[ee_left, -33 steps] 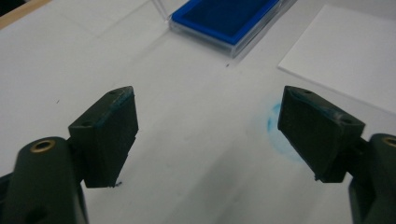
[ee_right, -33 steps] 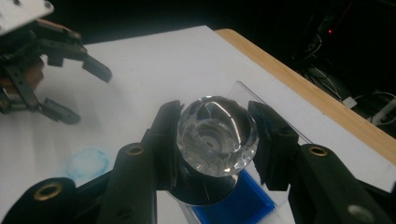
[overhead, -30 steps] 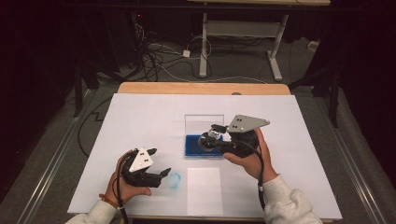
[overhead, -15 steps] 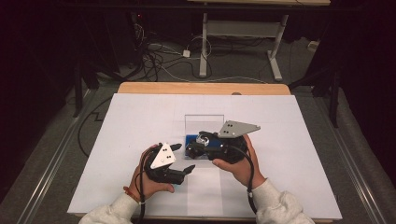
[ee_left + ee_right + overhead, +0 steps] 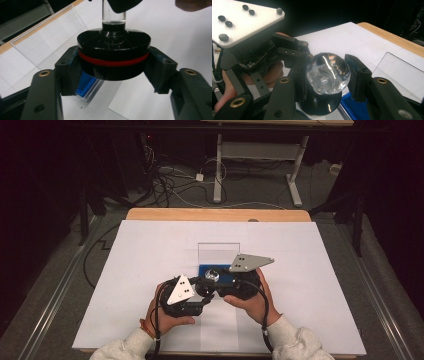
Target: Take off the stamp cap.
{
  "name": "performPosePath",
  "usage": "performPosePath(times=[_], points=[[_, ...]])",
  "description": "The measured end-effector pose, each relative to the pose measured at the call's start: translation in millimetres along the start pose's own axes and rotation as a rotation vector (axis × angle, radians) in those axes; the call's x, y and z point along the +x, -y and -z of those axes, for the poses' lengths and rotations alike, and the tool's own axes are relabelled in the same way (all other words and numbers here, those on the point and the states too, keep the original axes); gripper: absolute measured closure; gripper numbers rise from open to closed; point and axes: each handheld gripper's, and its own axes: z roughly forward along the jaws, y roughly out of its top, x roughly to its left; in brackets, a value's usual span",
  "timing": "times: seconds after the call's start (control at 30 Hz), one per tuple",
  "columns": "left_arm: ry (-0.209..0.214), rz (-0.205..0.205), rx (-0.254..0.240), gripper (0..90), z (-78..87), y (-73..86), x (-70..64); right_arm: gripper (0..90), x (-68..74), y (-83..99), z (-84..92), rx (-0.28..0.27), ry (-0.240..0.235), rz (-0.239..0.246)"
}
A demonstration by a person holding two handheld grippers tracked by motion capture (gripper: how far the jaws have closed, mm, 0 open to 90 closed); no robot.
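Left gripper [image 5: 197, 301] clamps the black base [image 5: 113, 53] with its red band, low near the table's middle. To its right, the right gripper [image 5: 328, 75] grips the faceted crystal knob [image 5: 328, 72] on top. Best to hold the base dead steady while twisting gently, over the blue tray [image 5: 222, 272].

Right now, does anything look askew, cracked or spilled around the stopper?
Nothing stands out. The left gripper grips the black base squarely, the right gripper brackets the faceted clear knob, and the blue tray lies flat with no spill.
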Motion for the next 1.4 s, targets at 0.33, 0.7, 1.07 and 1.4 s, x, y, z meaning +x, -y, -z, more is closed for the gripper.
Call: performPosePath(times=[0.33,0.7,1.07,1.4], points=[[-0.039,-0.057,0.066,36.5,-0.1,-2.0,-3.1,57.0,-1.6,3.9,-2.2,0.012,-0.008,-0.013],[0.020,-0.062,0.138,37.0,-0.9,-3.4,3.4,57.1,2.9,10.9,-4.2,0.019,0.013,-0.011],[0.096,-0.001,0.122,37.1,-3.4,-0.9,4.4,57.2,14.0,15.1,-2.7,-0.001,0.060,0.016],[0.148,0.049,0.095,37.1,-5.3,3.7,5.8,57.2,13.9,18.6,-1.7,-0.012,0.064,-0.007]])
